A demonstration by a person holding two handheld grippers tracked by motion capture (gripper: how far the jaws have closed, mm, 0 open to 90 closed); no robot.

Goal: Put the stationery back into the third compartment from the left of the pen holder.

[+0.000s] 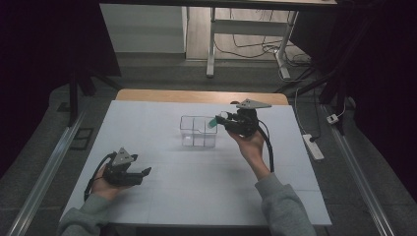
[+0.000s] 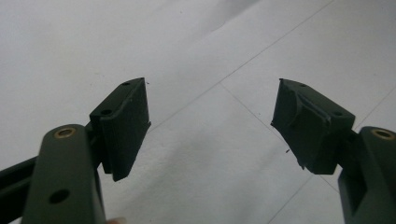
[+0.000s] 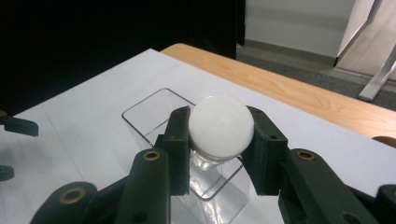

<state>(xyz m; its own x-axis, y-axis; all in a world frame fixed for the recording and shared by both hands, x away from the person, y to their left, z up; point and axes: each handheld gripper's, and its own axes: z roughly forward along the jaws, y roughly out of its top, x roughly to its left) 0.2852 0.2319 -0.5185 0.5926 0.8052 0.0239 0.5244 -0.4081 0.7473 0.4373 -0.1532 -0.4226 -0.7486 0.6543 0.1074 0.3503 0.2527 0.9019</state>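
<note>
The ball is plain white. The divided box is clear and colourless. Both claws, left and right, are black with brass-coloured rivets. The table is white with a bare wooden far edge.

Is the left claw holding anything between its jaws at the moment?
No, the left claw stands open, with nothing but the bare white table between its jaws.

The high view is looking forward and down from above the person's side, taking in the whole worktop. The left gripper view is facing close down onto bare worktop. The right gripper view is looking low across the clear box, which the high view is also showing.
</note>
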